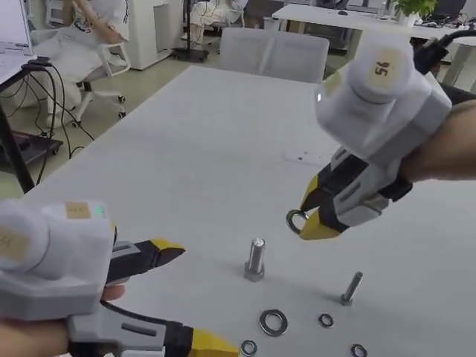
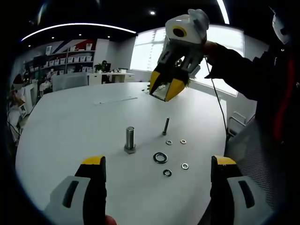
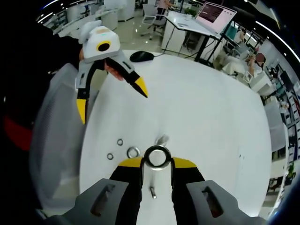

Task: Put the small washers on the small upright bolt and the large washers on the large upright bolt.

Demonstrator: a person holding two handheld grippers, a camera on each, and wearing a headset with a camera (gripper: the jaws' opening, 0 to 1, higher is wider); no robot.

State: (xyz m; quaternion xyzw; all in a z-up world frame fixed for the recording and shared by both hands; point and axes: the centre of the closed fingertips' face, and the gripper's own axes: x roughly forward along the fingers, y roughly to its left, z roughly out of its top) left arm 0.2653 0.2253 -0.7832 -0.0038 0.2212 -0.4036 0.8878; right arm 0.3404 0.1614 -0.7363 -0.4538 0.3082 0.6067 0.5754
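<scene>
The large upright bolt (image 1: 255,260) and the thinner small bolt (image 1: 351,288) stand on the white table (image 1: 186,149). My right gripper (image 1: 301,223) hangs above and right of the large bolt, shut on a large washer (image 1: 296,221); the right gripper view has this ring (image 3: 157,157) clamped between the jaw tips, just below the large bolt (image 3: 162,139). Another large washer (image 1: 273,322) and several small washers (image 1: 326,320) lie flat near the front edge. My left gripper (image 1: 182,297) stands open at the lower left, nothing between its fingers (image 2: 93,164).
A grey chair (image 1: 271,50) stands at the table's far end. A person (image 1: 89,30) sits on an office chair at the far left, beside cables and a desk leg. A small label (image 1: 305,157) lies mid-table. More desks stand at the far right.
</scene>
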